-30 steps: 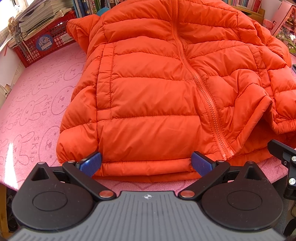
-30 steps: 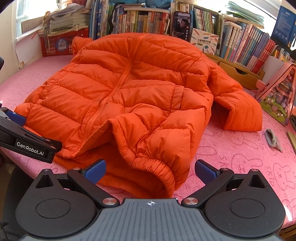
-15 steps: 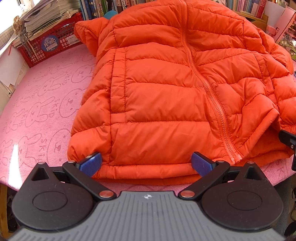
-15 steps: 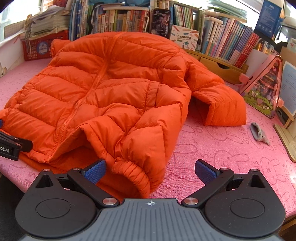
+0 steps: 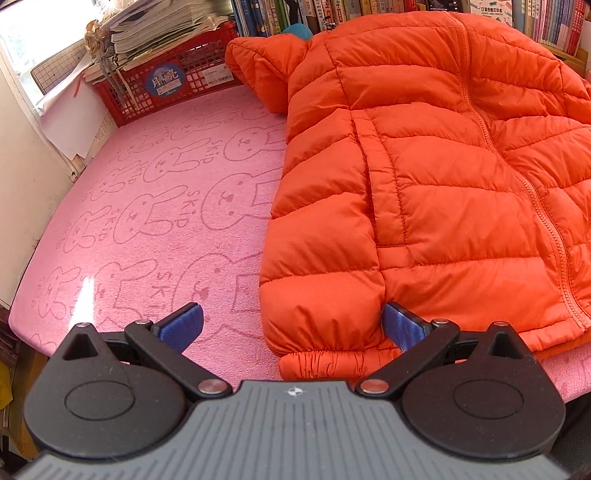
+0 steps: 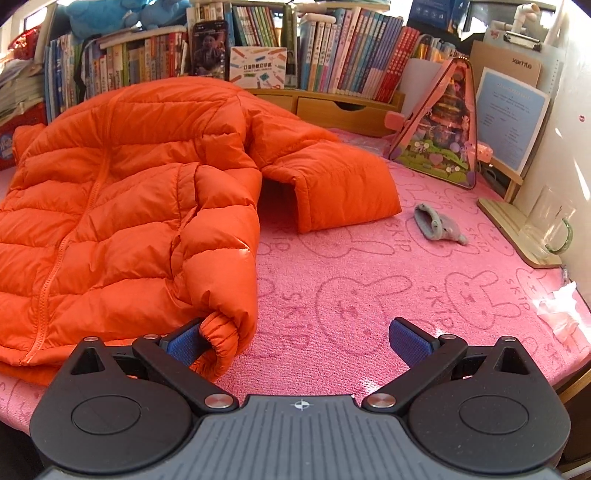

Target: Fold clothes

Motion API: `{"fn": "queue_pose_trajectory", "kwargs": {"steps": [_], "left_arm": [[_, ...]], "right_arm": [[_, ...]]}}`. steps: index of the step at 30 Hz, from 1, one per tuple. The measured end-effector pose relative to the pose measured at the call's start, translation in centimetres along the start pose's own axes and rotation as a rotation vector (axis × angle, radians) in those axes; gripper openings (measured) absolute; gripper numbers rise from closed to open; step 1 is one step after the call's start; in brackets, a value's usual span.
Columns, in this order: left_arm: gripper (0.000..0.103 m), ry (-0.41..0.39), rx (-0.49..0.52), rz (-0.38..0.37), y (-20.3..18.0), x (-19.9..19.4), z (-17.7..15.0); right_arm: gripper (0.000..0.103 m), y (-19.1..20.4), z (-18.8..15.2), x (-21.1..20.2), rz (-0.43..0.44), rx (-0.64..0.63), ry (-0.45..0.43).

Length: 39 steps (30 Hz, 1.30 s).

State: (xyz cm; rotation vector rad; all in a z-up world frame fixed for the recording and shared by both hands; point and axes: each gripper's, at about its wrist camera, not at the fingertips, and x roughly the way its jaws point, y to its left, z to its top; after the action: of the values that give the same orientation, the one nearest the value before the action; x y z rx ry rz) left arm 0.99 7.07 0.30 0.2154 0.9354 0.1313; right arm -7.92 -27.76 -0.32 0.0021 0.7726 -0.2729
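One orange puffer jacket [image 5: 436, 192] is seen lying front up and zipped on a pink towel-like cover [image 5: 155, 206] printed with rabbit outlines, and two grippers are seen, one in each wrist view. In the left wrist view, one red plastic crate [image 5: 173, 85] is seen at the far left with a stack of papers [image 5: 155, 26] piled on it, and a row of books [image 5: 369, 9] is lined up behind the jacket. The left gripper [image 5: 291, 326] is held with its jaws spread wide at the near edge of the cover; the elastic cuff [image 5: 325, 360] of one sleeve, laid along the jacket's left side, is seen between the two blue pads, the right pad touching the sleeve and the left pad over bare cover. In the right wrist view, the jacket fills the left half, and two sleeves can be counted: one folded across the front with its cuff [image 6: 221, 332] at the near edge, the other [image 6: 332, 181] stretched out to the right on the cover. The right gripper [image 6: 297, 341] is likewise spread wide, its left pad touching the near cuff and its right pad over bare cover. One small grey cloth item [image 6: 437, 223] lies to the right of the far sleeve, well apart from the gripper. One glass mug [image 6: 546, 225] is seen on a wooden board at the far right. A long bookshelf [image 6: 295, 59] runs along the back wall.
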Motion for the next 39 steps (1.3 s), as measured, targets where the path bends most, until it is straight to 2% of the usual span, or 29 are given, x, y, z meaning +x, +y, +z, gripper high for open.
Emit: {"fn": "queue_pose_trajectory", "kwargs": {"steps": [2,6,8,14,18,22,26,28,30,31,33,35,37,39], "left_arm": [[0.103,-0.06,0.064,-0.027,-0.9,-1.2,-0.3],[0.103,-0.185,0.251,-0.143,-4.8,-3.3,-1.3],[0.103,-0.208,0.325,-0.176,-6.7,-3.7,-2.1],[0.103,-0.166,0.396,-0.276,-9.3,-3.1,-3.3],[0.103,-0.192,0.417,-0.295,-10.1,-2.9,-3.4],[0.103,-0.242,0.475,-0.291,-11.0,-3.2,-3.6],[0.103,-0.271,0.523,-0.3,-11.9,-3.1,-3.9],[0.103,-0.276,0.527,-0.294,-12.3,-2.8,-3.8],[0.103,-0.28,0.464,-0.267,-12.2,-2.3,-3.1],[0.103,-0.278,0.414,-0.278,-11.8,-2.1,-2.6],[0.103,-0.269,0.302,-0.359,-10.4,-1.9,-1.8],[0.103,-0.274,0.223,-0.433,-9.1,-1.5,-1.6],[0.103,-0.273,0.232,-0.434,-8.9,-1.2,-1.8],[0.103,-0.275,0.288,-0.384,-9.4,-1.0,-2.1]], "right_arm": [[0.103,0.6,-0.3,-0.5,0.012,-0.023,-0.025],[0.103,3.2,-1.1,-1.1,0.044,-0.139,-0.067],[0.103,4.6,-1.6,-1.4,0.055,-0.204,-0.088],[0.103,8.2,-3.5,-2.6,0.084,-0.422,-0.185],[0.103,9.7,-4.3,-2.7,0.0,-0.535,-0.273],[0.103,10.1,-4.0,-2.5,-0.044,-0.56,-0.346],[0.096,10.1,-3.6,-3.2,0.007,-0.585,-0.444],[0.09,10.5,-3.7,-3.3,0.021,-0.618,-0.485],[0.084,10.9,-3.8,-3.2,0.034,-0.655,-0.51],[0.078,11.1,-3.9,-3.1,0.044,-0.673,-0.514],[0.074,11.4,-4.1,-2.8,0.072,-0.688,-0.503],[0.064,11.5,-4.3,-2.4,0.095,-0.7,-0.483],[0.058,11.7,-4.7,-1.9,0.103,-0.733,-0.469],[0.052,12.0,-5.0,-1.6,0.105,-0.773,-0.463]]}}
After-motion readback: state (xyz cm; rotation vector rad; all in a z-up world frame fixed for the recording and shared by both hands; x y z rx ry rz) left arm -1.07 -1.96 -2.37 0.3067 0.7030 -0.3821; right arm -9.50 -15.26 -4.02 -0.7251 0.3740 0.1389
